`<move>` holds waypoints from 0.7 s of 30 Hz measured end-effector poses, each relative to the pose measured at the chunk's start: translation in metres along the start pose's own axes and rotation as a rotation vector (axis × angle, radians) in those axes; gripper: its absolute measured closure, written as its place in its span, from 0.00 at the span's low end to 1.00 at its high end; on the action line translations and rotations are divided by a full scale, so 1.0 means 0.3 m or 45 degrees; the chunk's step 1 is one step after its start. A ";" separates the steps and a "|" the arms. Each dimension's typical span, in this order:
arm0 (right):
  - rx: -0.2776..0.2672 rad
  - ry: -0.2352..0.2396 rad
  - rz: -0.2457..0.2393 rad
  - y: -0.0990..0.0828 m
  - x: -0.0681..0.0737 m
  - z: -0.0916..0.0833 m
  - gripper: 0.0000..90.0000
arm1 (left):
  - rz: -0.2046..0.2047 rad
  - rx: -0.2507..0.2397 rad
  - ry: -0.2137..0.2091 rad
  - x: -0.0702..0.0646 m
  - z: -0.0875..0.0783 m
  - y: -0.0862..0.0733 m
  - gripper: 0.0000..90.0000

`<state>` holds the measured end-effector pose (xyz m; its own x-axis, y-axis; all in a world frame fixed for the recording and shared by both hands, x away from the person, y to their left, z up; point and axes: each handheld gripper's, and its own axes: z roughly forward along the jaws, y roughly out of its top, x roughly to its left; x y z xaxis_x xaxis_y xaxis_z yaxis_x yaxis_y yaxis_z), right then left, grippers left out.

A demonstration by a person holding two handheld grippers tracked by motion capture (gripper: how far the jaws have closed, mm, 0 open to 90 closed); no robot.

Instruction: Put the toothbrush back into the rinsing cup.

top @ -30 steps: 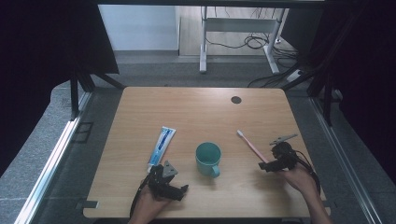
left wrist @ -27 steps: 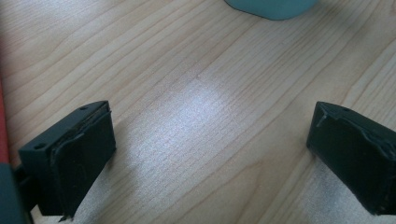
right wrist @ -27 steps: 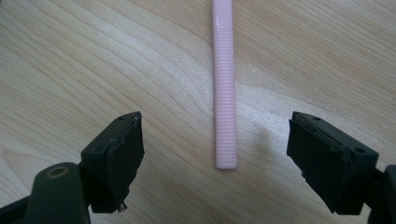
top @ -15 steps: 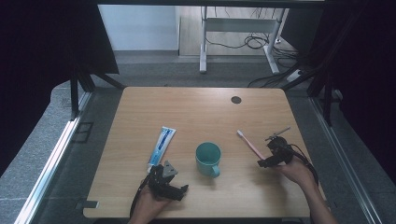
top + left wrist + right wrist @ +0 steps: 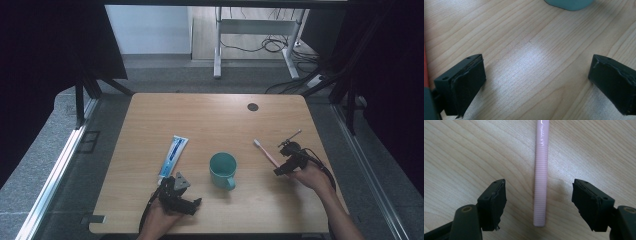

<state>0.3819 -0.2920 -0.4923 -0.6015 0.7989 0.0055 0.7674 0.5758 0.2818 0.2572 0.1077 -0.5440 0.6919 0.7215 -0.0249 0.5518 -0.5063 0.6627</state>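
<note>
One ribbed pink toothbrush handle [image 5: 541,182] is straddled untouched by the right gripper [image 5: 539,202], jaws closing; left gripper [image 5: 534,82] jaws apart over grained wooden desk [image 5: 524,50].

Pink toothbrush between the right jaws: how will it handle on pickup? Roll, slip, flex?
The pink toothbrush looks slim and straight, so probably light and fairly stiff. Its ribbed handle section lies between the right gripper pads, which should help against slipping. The jaws have just been closing but stand clear of it on both sides. The rounded handle lies flat on the table; an off-centre nudge may roll it.

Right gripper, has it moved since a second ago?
Yes. The right gripper slid left toward the teal mug, jaws closing around the pink toothbrush handle, not yet gripping.
</note>
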 end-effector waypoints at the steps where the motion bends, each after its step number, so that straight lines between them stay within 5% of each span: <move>1: 0.018 -0.001 0.002 0.012 -0.002 0.001 0.32 | 0.001 0.000 0.000 0.000 0.000 0.000 0.01; 21: 0.154 0.009 -0.055 0.110 -0.019 0.025 0.53 | -0.001 0.000 0.000 0.000 0.000 0.000 0.01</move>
<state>0.4122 -0.2763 -0.4903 -0.6359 0.7717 0.0024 0.7616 0.6270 0.1639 0.2572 0.1077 -0.5440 0.6916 0.7218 -0.0252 0.5522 -0.5059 0.6628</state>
